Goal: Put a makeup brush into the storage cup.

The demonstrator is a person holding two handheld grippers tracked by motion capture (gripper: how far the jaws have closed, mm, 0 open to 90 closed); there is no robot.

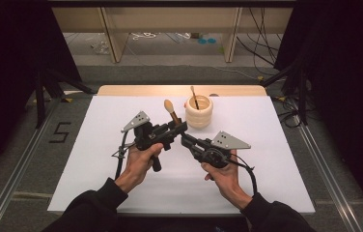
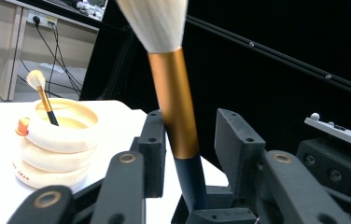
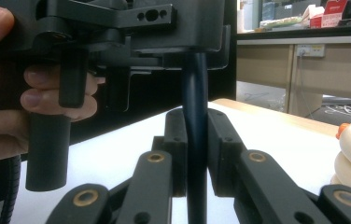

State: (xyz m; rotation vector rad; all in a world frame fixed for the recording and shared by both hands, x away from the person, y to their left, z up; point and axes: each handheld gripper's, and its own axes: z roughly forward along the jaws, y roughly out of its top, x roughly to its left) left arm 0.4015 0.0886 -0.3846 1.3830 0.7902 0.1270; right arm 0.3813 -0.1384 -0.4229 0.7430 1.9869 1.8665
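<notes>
Between my two grippers, above mid-table, was the makeup brush (image 2: 173, 102), upright. Right gripper (image 3: 196, 154) was clamped on its dark handle. Left gripper (image 2: 190, 140) sat higher, jaws either side of the gold ferrule with a gap on one side, so released or nearly. Risk as I judged it: one pinch point on a slim round handle, so the brush could pivot or slip. Ribbed cream holder (image 1: 199, 112) stood just beyond with one small brush (image 2: 42, 93) in it.
</notes>
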